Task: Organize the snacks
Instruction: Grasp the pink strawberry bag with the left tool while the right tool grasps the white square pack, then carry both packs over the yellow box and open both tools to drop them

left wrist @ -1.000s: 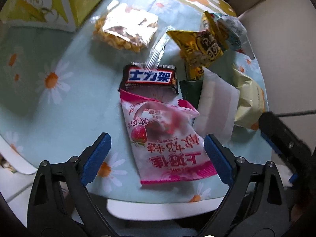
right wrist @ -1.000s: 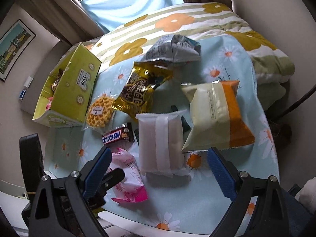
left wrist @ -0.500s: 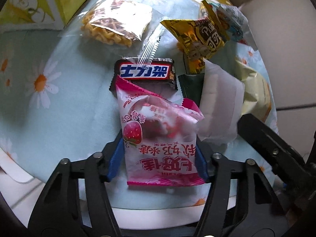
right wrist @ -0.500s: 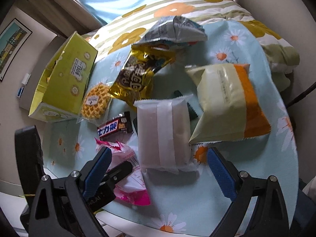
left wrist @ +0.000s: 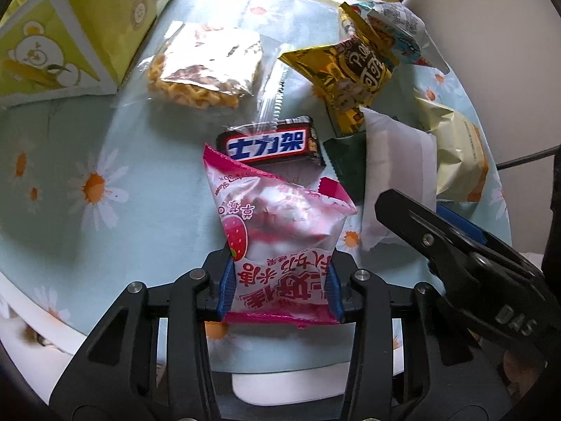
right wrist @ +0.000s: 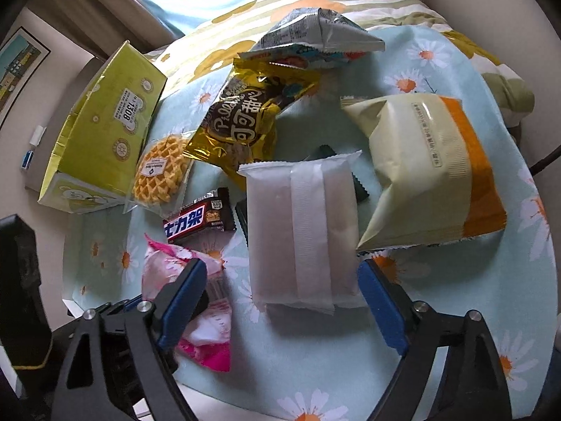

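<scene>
A pink strawberry snack packet lies near the front edge of the daisy-print cloth. My left gripper is closing on the packet's near end, and both blue pads press into its sides. A white sealed packet lies to the right of it. My right gripper hangs over that packet's near end with its jaws closing. The packet is between the pads, with a gap still on each side. One of the right gripper's fingers shows in the left wrist view.
A yellow-green open box stands at the left. A wrapped waffle, a dark chocolate bar, a gold bag, a silver-blue bag and a cream-and-orange bag crowd the cloth. A dark green packet lies under the white one.
My left gripper's jaws came together from wide open onto the pink packet and crumpled it. My right gripper sank towards the white packet and its jaws narrowed.
</scene>
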Available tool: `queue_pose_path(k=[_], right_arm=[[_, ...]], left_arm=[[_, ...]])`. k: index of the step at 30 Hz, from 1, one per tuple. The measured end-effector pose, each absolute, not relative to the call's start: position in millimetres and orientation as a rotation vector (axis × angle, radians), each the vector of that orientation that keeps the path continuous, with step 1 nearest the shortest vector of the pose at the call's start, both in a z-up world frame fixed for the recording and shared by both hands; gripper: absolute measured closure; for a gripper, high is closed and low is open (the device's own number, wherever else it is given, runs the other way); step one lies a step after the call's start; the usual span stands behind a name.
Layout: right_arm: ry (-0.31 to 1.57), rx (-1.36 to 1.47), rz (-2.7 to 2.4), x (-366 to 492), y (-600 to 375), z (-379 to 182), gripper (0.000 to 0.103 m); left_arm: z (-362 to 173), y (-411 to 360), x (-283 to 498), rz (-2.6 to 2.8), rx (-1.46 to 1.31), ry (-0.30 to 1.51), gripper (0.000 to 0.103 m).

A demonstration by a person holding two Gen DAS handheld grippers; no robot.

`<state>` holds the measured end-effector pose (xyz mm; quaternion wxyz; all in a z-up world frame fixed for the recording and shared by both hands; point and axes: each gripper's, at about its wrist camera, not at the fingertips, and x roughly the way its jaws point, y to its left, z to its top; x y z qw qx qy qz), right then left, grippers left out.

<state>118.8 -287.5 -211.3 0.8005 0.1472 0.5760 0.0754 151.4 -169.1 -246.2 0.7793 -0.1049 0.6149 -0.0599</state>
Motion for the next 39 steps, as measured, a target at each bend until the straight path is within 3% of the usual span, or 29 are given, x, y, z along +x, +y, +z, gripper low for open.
queue_pose_path(k=[5, 13, 29, 39], right_arm=[[1.226, 0.27, 0.14, 125.4, -281.7, -216.9, 0.02], [1.205, 0.137, 0.094, 130.3, -276.2, -228.7, 0.042], [1.186, 0.191, 0.139, 113.3, -280.8, -216.4, 0.045], [1.077, 0.199, 0.241, 111.6, -276.3, -144.9, 0.045]], left_arm=[[-247.3, -168.9, 150.5, -0.122, -0.225, 1.33, 0.065], [-247.9, -171.3, 152.3, -0.118, -0.229, 1.329, 0.065], [-242.7, -168.8, 148.5, -0.115, -0.246, 1.317, 0.066], [-170.7, -147.5, 146.1, -0.106, -0.29, 1.177, 0.066]])
